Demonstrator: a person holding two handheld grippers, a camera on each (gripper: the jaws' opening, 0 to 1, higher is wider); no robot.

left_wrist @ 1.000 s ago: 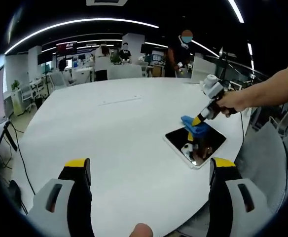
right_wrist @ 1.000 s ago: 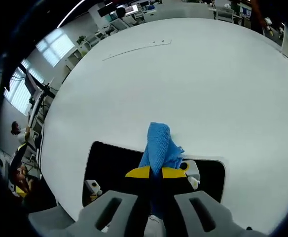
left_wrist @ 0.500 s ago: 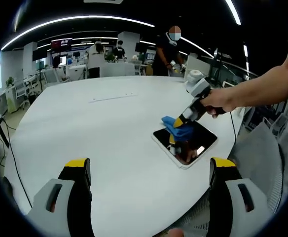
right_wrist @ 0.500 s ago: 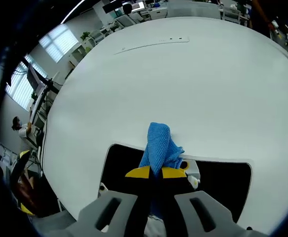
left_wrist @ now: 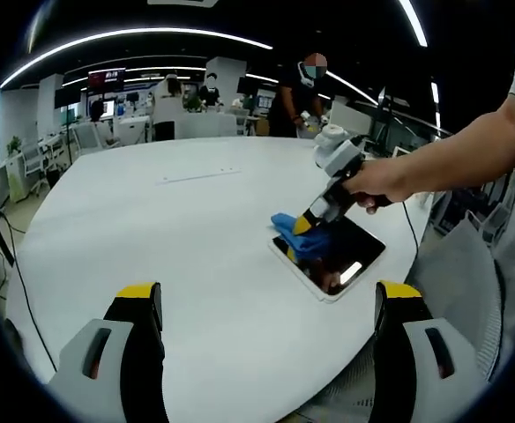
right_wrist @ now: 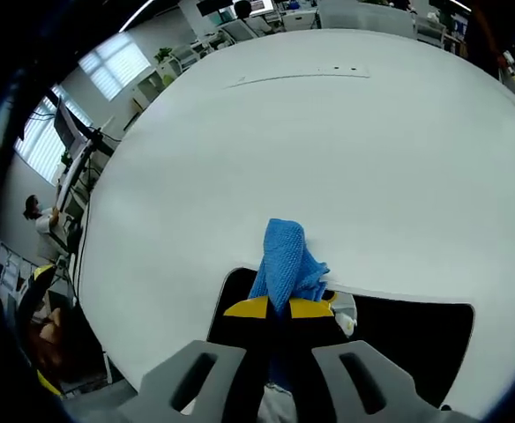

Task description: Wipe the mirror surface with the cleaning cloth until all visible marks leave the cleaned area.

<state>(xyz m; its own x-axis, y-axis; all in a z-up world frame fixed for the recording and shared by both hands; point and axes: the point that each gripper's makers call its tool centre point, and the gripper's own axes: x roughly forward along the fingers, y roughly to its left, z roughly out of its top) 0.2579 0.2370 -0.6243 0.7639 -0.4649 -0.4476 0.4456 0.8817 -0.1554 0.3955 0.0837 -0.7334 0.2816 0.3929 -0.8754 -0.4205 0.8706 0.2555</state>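
You are in the wiping step: your right gripper (right_wrist: 279,307) has its yellow-tipped jaws clamped on the bunched blue waffle-weave cleaning cloth (right_wrist: 287,261), and in the left gripper view that cloth (left_wrist: 293,233) presses on the far-left corner of the flat rectangular dark-glass mirror with a pale frame (left_wrist: 337,260). The mirror lies near the edge of the big round white table (left_wrist: 187,238), on your right-hand side.

Your next move, as I judge it, is to draw the cloth back across the rest of the glass, keeping it flat against the surface (whether marks remain is too small to tell here).

Your left gripper (left_wrist: 266,304) hangs low over the table with its jaws spread wide and nothing between them, well apart from the mirror. Nothing on the table blocks the stroke. People stand among desks (left_wrist: 196,123) well beyond the table.
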